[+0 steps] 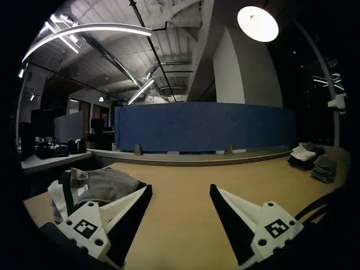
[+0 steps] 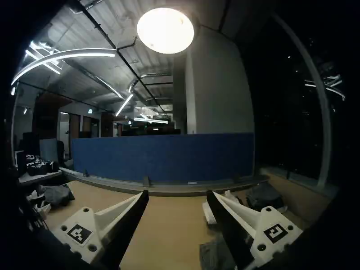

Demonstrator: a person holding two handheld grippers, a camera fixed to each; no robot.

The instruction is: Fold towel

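1. Currently spread wide and holding nothing: white two-finger left gripper (image 1: pixel 180 186), above a pale wooden tabletop (image 1: pixel 180 225).
2. Just behind its left-hand jaw, partly hidden by it: crumpled grey towel (image 1: pixel 108 183), heaped with white and dark cloth.
3. Well beyond its right-hand jaw, near the table's far corner: small stacks of folded grey and white towels (image 1: pixel 312 161).
4. Straight ahead between the jaws, at the table's far edge: long blue felt partition (image 1: pixel 202 126).
5. Likewise parted and empty: white two-finger right gripper (image 2: pixel 177 193), over the same tabletop.
6. Close behind and below its right-hand jaw: folded white cloth (image 2: pixel 210 211) and flat grey cloth (image 2: pixel 216 254); farther off, dark grey pile (image 2: pixel 263 194).
7. Far past its left-hand jaw: rumpled grey heap (image 2: pixel 56 195).
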